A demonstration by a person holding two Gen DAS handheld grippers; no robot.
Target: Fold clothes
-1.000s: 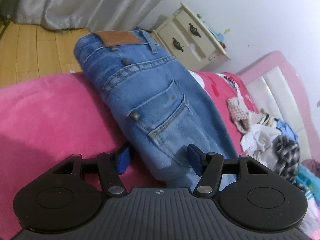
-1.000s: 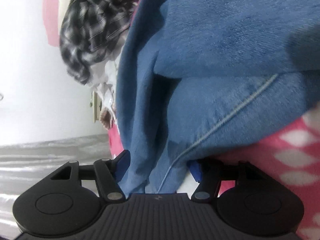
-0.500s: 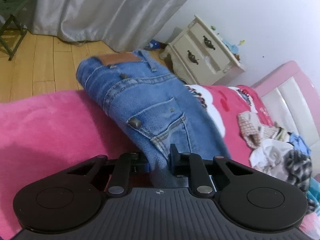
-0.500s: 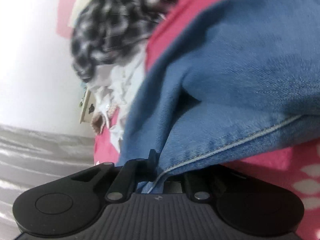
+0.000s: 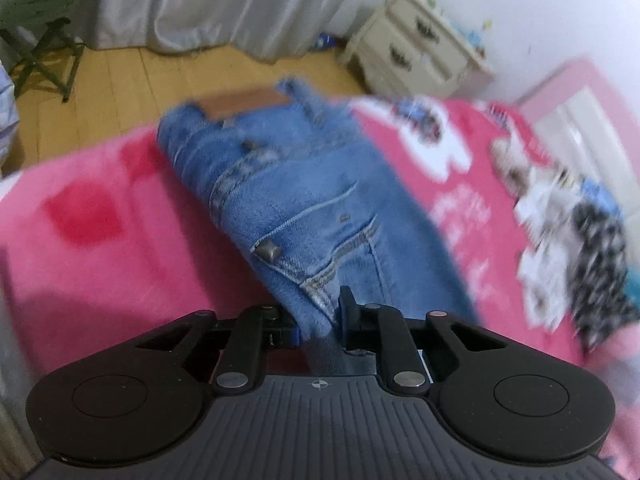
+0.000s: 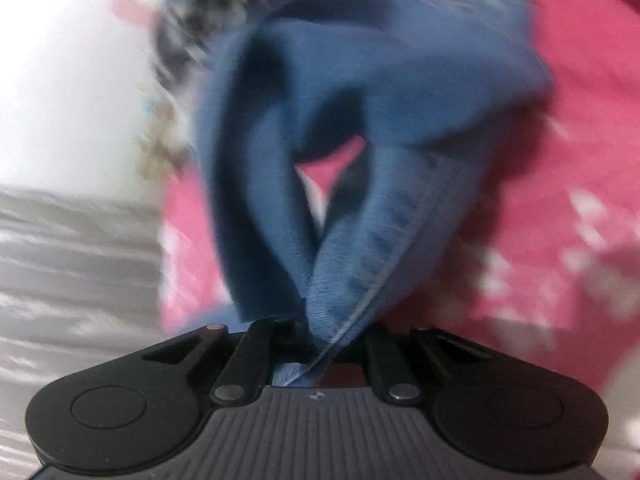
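On pink blanket [image 5: 100, 240], jeans [image 5: 304, 200] pinched by both tools, jaws easing apart; clothes heap [image 5: 576, 232] nearby.

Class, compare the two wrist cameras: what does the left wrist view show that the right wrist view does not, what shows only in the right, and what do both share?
Only the left wrist view shows the wooden floor, the green folding stool, the cream bedside drawer cabinet and the jeans' brown leather waist patch.

Only the right wrist view shows a gap between the lifted denim layers, with pink showing through.

Both show the blue denim jeans on the pink fleece blanket, gripped by the left gripper and the right gripper, though their jaws are easing open slightly.
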